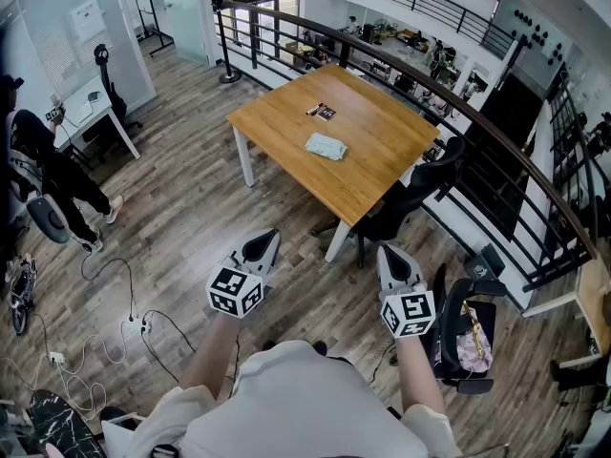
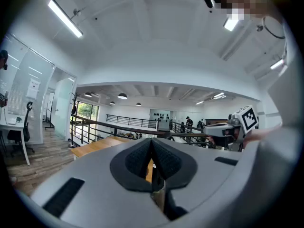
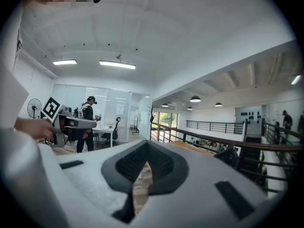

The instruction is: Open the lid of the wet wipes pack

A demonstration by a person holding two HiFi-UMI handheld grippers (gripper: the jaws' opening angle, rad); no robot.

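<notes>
Approach | wet wipes pack (image 1: 326,146) lies flat mid-worktop (image 1: 382,151), lid untouched | left claw (image 1: 266,240) and right claw (image 1: 390,253) both pinched together, empty, carried level, well short of the worktop | likely just walking in

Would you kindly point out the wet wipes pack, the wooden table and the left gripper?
wet wipes pack (image 1: 326,146), head view, middle of its top.
wooden table (image 1: 387,134), head view, bare top near pack.
left gripper (image 1: 266,242), head view, between its fingertips.
</notes>
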